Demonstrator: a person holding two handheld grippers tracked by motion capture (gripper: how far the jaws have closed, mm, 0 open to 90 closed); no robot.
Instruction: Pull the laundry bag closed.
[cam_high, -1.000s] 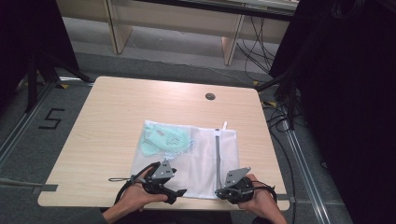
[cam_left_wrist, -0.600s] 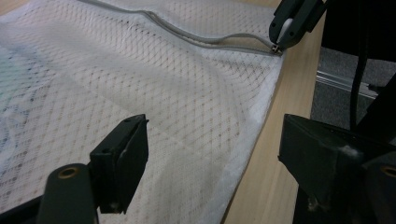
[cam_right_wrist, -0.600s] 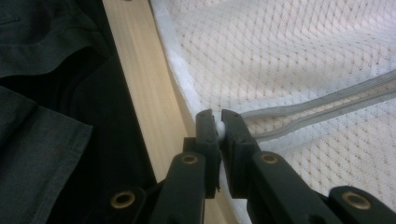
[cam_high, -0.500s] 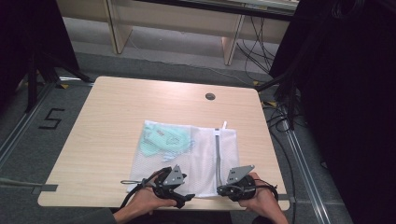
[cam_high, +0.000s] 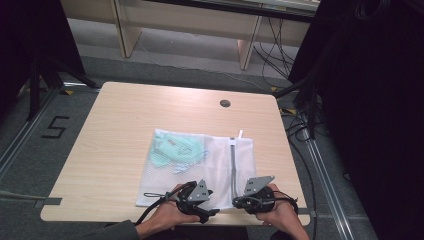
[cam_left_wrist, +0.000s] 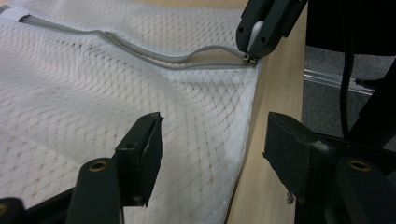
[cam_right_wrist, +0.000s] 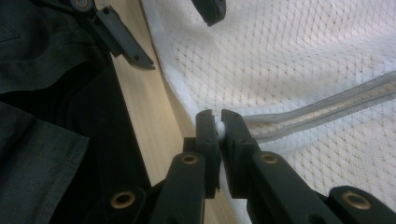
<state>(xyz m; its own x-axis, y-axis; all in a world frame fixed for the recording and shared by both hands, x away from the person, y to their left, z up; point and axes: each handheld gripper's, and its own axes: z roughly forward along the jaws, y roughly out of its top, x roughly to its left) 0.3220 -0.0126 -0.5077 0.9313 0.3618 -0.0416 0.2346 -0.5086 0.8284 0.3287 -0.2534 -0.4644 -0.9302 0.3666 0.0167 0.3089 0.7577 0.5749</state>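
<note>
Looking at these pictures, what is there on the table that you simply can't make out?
- Green item inside the mesh bag: high view, veiled by mesh, too small to identify.
- Zipper pull: right gripper view, covered by the right claw.
- Bag's near edge: high view, hidden behind the left claw.

In the high view, the pale green folded cloth inside the white mesh zip bag is veiled by the netting, so its kind and its small red mark stay unreadable. The person's forearms are cut off by the bottom edge there. In the right gripper view, the right tongs cover the small white piece pinched between their jaws, leaving its shape unclear.
</note>
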